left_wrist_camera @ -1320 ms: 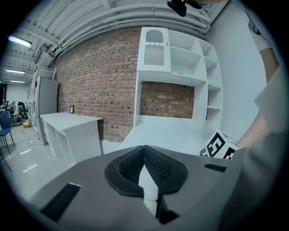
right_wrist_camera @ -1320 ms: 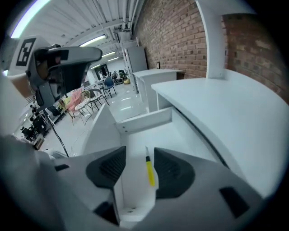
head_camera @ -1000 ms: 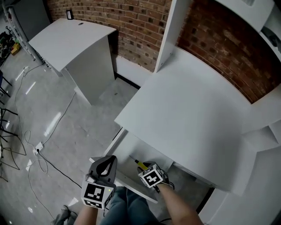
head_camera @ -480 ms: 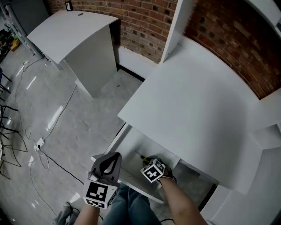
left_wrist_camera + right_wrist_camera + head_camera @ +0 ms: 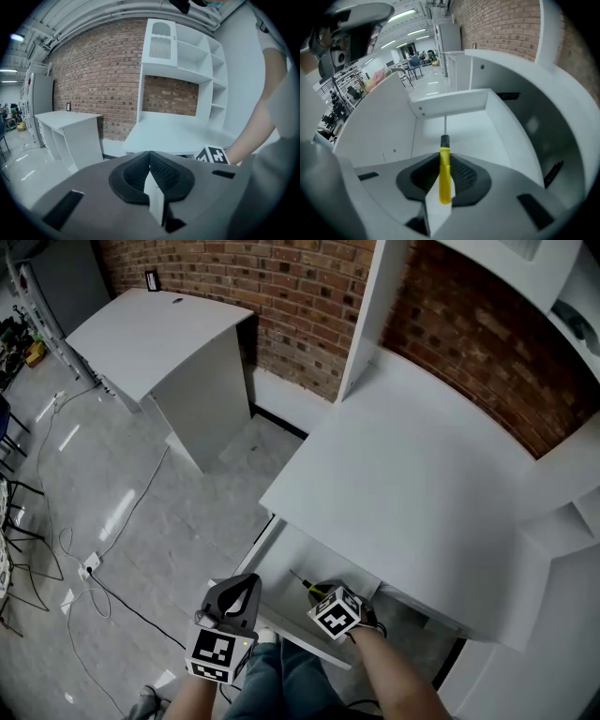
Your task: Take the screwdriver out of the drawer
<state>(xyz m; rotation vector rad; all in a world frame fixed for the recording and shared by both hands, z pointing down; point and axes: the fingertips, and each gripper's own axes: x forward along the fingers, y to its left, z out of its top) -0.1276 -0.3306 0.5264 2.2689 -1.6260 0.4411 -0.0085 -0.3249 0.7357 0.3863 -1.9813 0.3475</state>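
Note:
The screwdriver (image 5: pixel 445 174) has a yellow handle and a thin steel shaft pointing at the drawer's far wall. In the head view it (image 5: pixel 302 582) shows as a small yellow spot in the open white drawer (image 5: pixel 281 559) under the desk. My right gripper (image 5: pixel 444 165) points steeply down into the drawer (image 5: pixel 464 136); its jaws are closing and both pads press the yellow handle. In the head view the right gripper (image 5: pixel 320 591) sits over the drawer's front. My left gripper (image 5: pixel 240 591) hovers just left of the drawer, shut and empty (image 5: pixel 150 161).
The white desk top (image 5: pixel 403 474) overhangs the back of the drawer. A second white desk (image 5: pixel 159 324) stands at the far left against the brick wall (image 5: pixel 281 287). Cables (image 5: pixel 56 549) trail over the grey floor. The person's jeans (image 5: pixel 281 676) are below the drawer front.
Both grippers keep their places at the drawer's front. Only the head view has shifted a little.

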